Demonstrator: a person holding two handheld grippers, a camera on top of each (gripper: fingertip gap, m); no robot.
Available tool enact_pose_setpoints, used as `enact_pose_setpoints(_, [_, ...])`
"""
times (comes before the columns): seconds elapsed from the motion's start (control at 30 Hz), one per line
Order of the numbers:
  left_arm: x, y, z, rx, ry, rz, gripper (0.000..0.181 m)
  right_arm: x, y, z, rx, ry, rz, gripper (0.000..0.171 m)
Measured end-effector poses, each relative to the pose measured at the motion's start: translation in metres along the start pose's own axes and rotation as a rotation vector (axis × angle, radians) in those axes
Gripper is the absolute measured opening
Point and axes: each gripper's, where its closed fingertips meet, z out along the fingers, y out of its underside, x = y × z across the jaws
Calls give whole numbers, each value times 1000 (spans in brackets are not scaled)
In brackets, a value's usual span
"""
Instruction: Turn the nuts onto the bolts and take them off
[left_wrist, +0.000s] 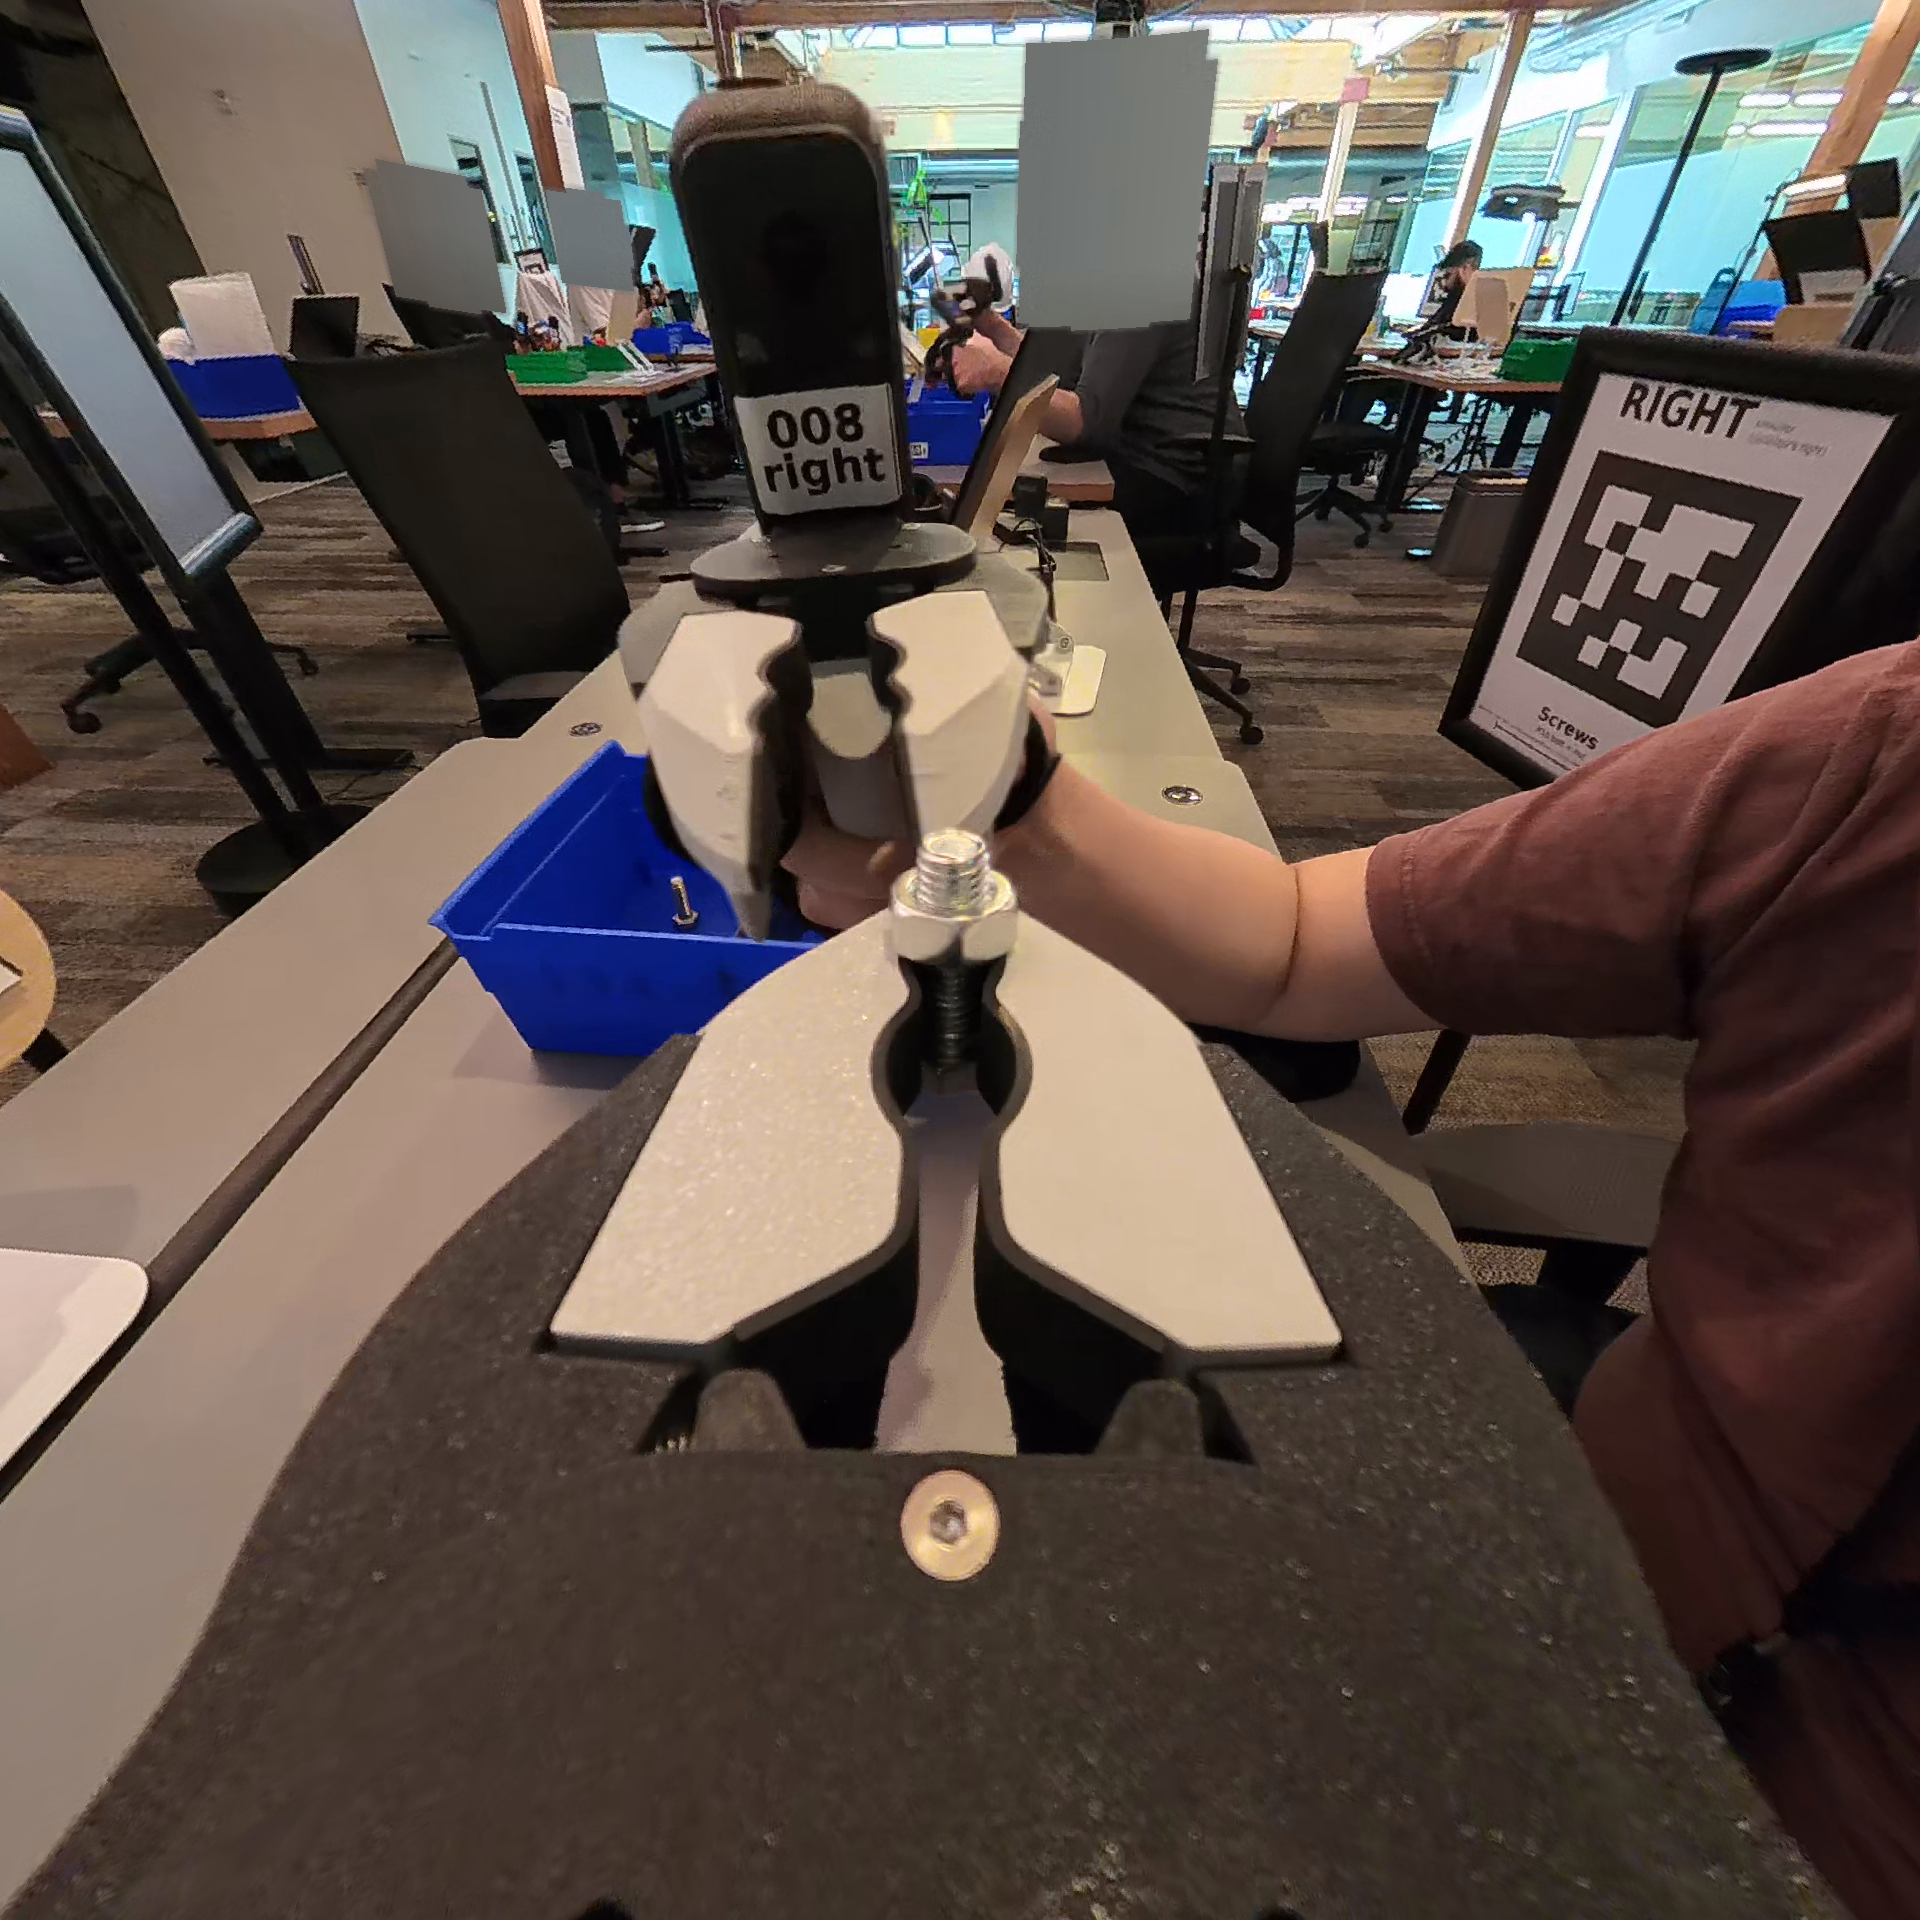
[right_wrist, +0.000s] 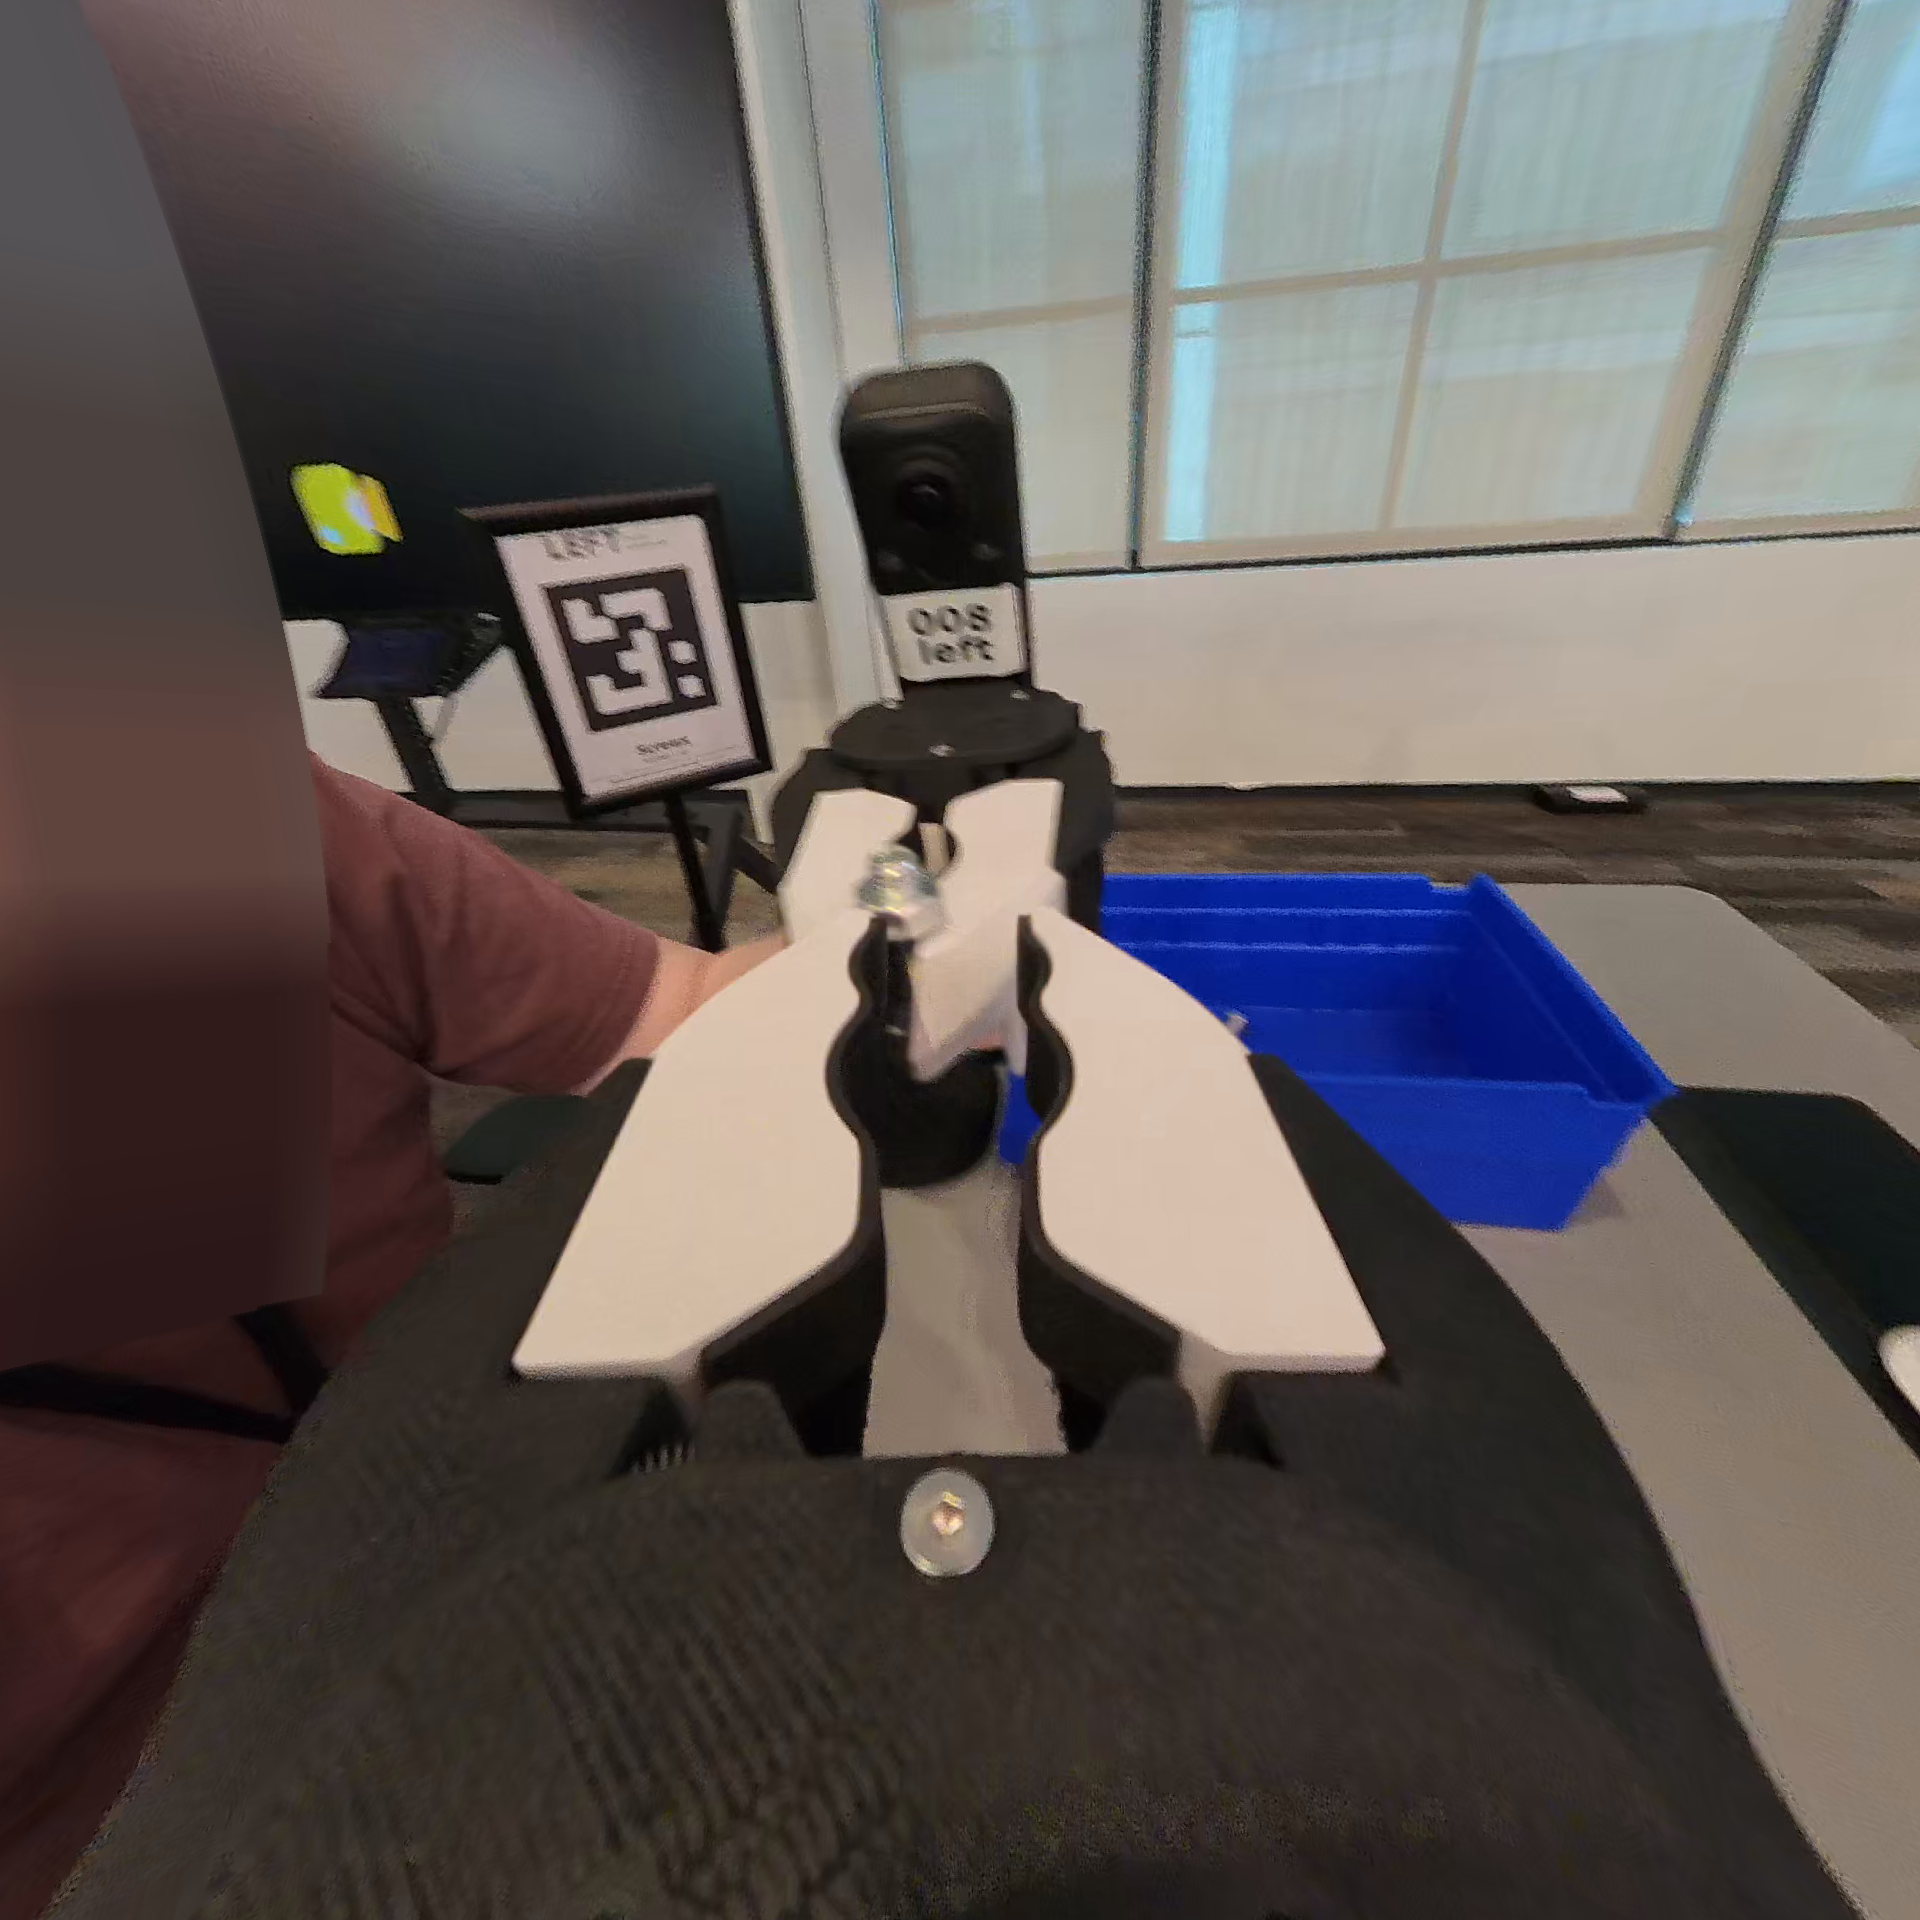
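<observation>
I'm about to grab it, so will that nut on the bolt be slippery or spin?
Probably slick: the nut is shiny metal. It would likely spin on the bolt, whose threads show. Its flat sides should give the right gripper purchase.

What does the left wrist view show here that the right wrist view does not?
Only the left wrist view: a loose small steel bolt lying in the blue plastic bin, and sharp thread on the held silver bolt above its silver hex nut.

Only the right wrist view: the right gripper open, its fingers apart.

Both: the left gripper shut on the bolt, the nut on it, the bin.
</observation>
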Motion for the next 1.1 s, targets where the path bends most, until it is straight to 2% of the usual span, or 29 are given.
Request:
enact_pose_setpoints(0.07, [-2, 1, 0, -8, -13, 1, 4, -11, -4, 5, 20, -46, 3, 27])
enact_pose_setpoints(0.17, [0, 2, 2, -7, 1, -3, 4, -8, 6, 15, -42, 19, -63, 31])
enact_pose_setpoints(0.27, [4, 0, 3, -2, 21, -13, 5, -9, 2, 8, -16, -12, -61, 29])
enact_pose_setpoints(0.3, [6, -2, 2, 11, 37, -22, 4, -3, 0, 3, 0, 1, -33, 22])
enact_pose_setpoints(0.37, [7, -5, -1, 25, 48, -36, 4, 2, -4, -3, 40, -8, 20, 23])
enact_pose_setpoints(0.47, [3, -1, 0, -2, 17, -24, 4, -14, -7, 6, 48, -71, 11, 33])
enact_pose_setpoints(0.6, [8, 0, 5, 0, 49, -36, 4, -9, -1, 11, 4, 6, -68, 39])
enact_pose_setpoints(0.67, [8, -4, 1, 22, 58, -49, 4, 4, -6, -2, 39, 50, -51, 26])
enact_pose_setpoints(0.73, [9, -9, -3, 45, 74, -72, 4, 8, -12, -10, 78, 41, 3, 27])
enact_pose_setpoints(0.9, [7, -4, 0, 20, 58, -67, 4, -19, -9, 12, 31, -16, -49, 38])
enact_pose_setpoints(0.97, [9, -3, 2, 15, 68, -69, 4, -13, -5, 13, 12, 12, -52, 37])
enact_pose_setpoints(1.0, [11, -4, 3, 18, 77, -70, 4, -7, -5, 9, 22, 17, -36, 41])
enact_pose_setpoints(1.03, [11, -4, 2, 22, 77, -74, 4, 1, -6, 2, 45, 31, 0, 29])
enact_pose_setpoints(1.1, [14, -9, -1, 42, 95, -83, 4, 11, -11, -8, 88, 37, 61, 29])
